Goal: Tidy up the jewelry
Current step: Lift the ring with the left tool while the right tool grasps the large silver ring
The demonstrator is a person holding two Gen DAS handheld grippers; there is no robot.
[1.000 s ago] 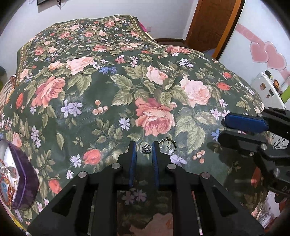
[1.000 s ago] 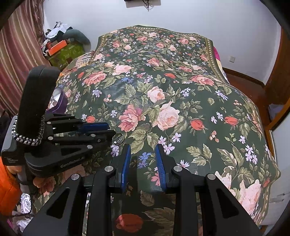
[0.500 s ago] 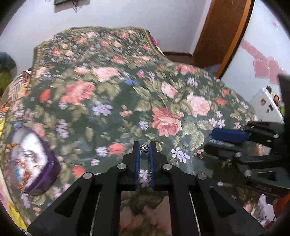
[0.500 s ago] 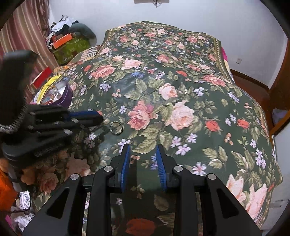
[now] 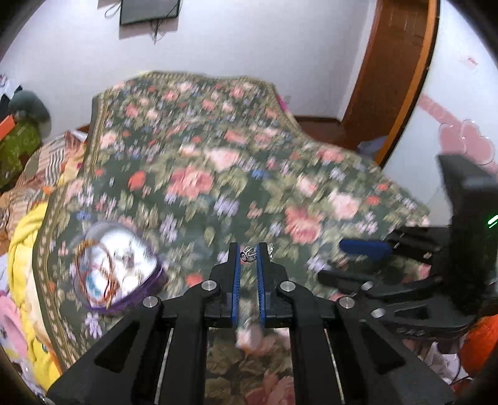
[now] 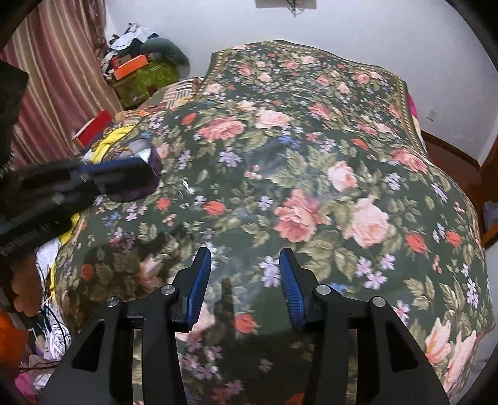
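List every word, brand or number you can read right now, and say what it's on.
No text is legible in either view.
On the purple tin: the lid print is blurred and no words can be read.
On the orange box: too small to show any label.
On the body of the right tongs: any marking is blurred out.

A floral bedspread (image 6: 311, 174) covers the bed below a wall-mounted screen (image 5: 149, 11).
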